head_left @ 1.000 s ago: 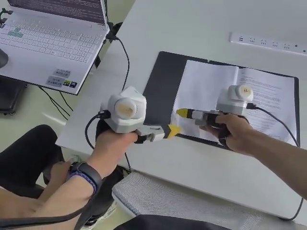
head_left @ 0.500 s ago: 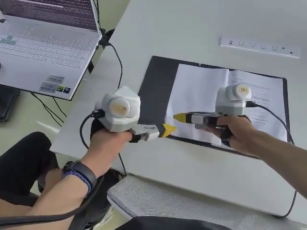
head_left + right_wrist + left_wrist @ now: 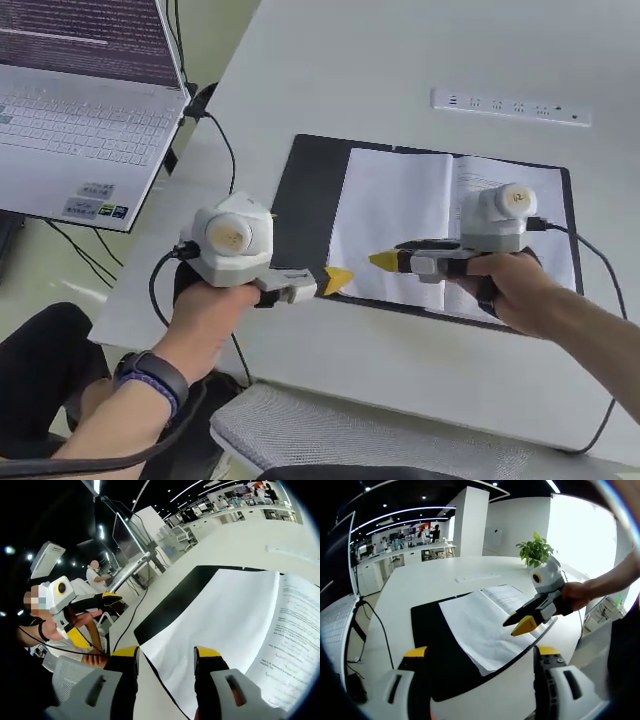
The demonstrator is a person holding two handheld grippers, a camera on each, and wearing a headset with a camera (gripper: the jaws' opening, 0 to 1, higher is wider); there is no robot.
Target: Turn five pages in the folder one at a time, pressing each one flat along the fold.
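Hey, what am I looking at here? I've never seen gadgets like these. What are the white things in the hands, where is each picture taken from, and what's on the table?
There is no robot here. A person holds a tool with two yellow-tipped jaws in each hand: the left gripper and the right gripper. The head view comes from a camera on the person's head, looking down at the work. The two round pictures come from a camera on each gripper, looking out between its own jaws. On the white table lies an open black folder, with a blank page on the left and a printed page beside it. A power strip lies beyond the folder, and a laptop stands off to the left. Both grippers are open and hold nothing, with their tips by the folder's near edge.
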